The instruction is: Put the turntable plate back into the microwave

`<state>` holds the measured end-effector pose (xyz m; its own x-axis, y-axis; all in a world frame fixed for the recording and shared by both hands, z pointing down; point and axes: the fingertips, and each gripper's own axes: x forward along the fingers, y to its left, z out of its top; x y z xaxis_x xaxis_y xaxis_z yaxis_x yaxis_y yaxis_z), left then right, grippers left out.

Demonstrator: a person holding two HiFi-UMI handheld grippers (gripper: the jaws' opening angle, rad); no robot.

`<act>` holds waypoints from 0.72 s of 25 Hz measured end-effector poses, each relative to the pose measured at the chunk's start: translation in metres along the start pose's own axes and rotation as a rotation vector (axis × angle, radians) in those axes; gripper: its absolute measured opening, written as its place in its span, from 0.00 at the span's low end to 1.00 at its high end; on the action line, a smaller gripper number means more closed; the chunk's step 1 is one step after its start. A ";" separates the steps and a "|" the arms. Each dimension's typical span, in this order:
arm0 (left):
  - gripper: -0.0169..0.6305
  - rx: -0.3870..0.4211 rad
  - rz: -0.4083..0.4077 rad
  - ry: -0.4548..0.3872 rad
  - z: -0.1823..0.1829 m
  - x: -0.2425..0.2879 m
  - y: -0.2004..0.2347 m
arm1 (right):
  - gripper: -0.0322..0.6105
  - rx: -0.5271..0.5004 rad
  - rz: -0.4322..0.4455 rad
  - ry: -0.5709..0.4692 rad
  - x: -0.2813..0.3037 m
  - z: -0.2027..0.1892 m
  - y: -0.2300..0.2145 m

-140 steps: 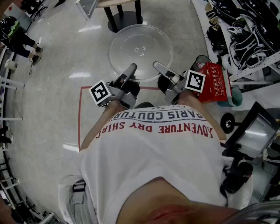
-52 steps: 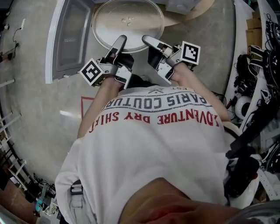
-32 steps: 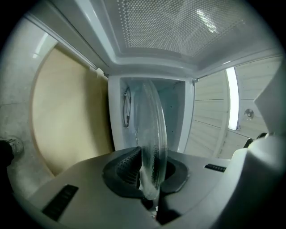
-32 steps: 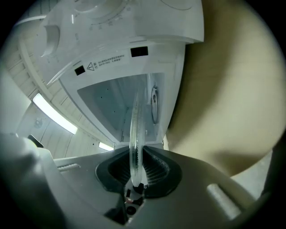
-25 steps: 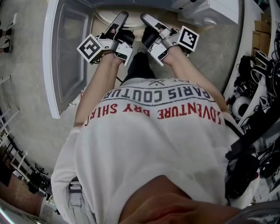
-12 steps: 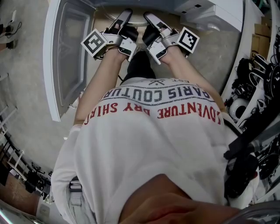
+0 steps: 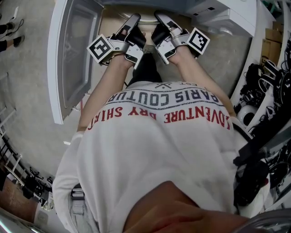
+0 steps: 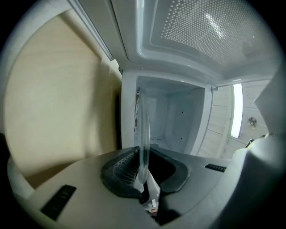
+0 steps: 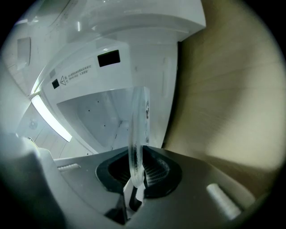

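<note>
The clear glass turntable plate (image 8: 144, 129) is seen edge-on in both gripper views, its rim clamped in each gripper. My left gripper (image 8: 142, 172) is shut on the plate's near-left rim. My right gripper (image 9: 136, 172) is shut on the plate (image 9: 137, 129) at its near-right rim. In the head view the left gripper (image 7: 133, 19) and right gripper (image 7: 160, 16) reach side by side into the microwave's mouth, with only a sliver of the plate (image 7: 146, 21) showing between them. The white cavity (image 8: 178, 118) lies straight ahead, and most of the plate is hidden inside it.
The microwave door (image 7: 72, 59) hangs open to the left, its perforated window (image 8: 205, 27) near the left gripper. The microwave stands on a pale wooden tabletop (image 9: 223, 89). Its control side (image 7: 223, 13) is at the right. Cables and gear (image 7: 273, 77) crowd the far right.
The plate, once held over the floor, has been carried to the open microwave. Over the last second both grippers have pushed forward, taking the plate deeper into the cavity.
</note>
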<state>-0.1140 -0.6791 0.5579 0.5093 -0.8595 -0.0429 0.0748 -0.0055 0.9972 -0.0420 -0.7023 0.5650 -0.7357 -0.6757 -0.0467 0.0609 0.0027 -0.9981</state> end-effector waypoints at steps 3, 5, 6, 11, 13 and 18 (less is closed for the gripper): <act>0.07 -0.008 0.005 -0.020 0.000 0.001 -0.001 | 0.10 0.001 0.001 -0.002 0.002 0.002 0.001; 0.07 -0.010 0.014 -0.034 0.001 0.000 -0.001 | 0.10 0.002 -0.003 -0.003 0.003 0.002 0.000; 0.07 -0.011 0.018 -0.039 0.001 -0.001 -0.001 | 0.10 0.003 -0.006 -0.003 0.003 0.002 0.000; 0.07 -0.017 0.032 -0.049 0.001 0.000 0.003 | 0.10 0.002 -0.002 0.005 0.004 0.004 -0.002; 0.07 -0.024 0.027 -0.057 0.002 0.000 0.004 | 0.10 -0.008 0.001 0.017 0.004 0.004 -0.004; 0.08 -0.023 0.024 -0.075 0.006 0.001 0.005 | 0.10 -0.006 0.036 0.042 0.003 -0.001 0.001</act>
<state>-0.1179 -0.6828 0.5637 0.4454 -0.8953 -0.0130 0.0830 0.0268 0.9962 -0.0451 -0.7038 0.5638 -0.7606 -0.6438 -0.0839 0.0837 0.0309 -0.9960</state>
